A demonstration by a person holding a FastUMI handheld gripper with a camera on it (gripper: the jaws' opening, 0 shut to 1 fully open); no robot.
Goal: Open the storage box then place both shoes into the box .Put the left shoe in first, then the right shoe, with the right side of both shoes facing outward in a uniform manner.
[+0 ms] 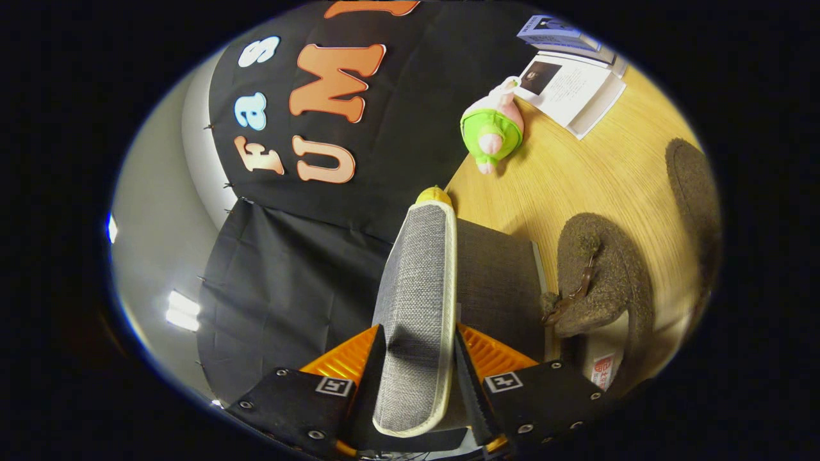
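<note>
My gripper (418,349) is shut on the grey fabric lid (419,282) of the storage box, which runs edge-on between both fingers and away from me, with a cream trim along one side. The view is rolled sideways. The dark grey box body (496,282) lies just beside the lifted lid on the wooden table (576,179). A brown fuzzy shoe (599,275) rests on the table right next to the box. The second brown fuzzy shoe (695,186) lies farther out on the table. A small yellow thing (434,194) peeks past the lid's far end.
A plush toy in pink and green (493,128) lies on the table near the booth's black cloth wall (397,128). An open booklet (570,86) and a stack of books (557,32) sit beyond it. A grey room wall with lights (160,256) shows past the cloth.
</note>
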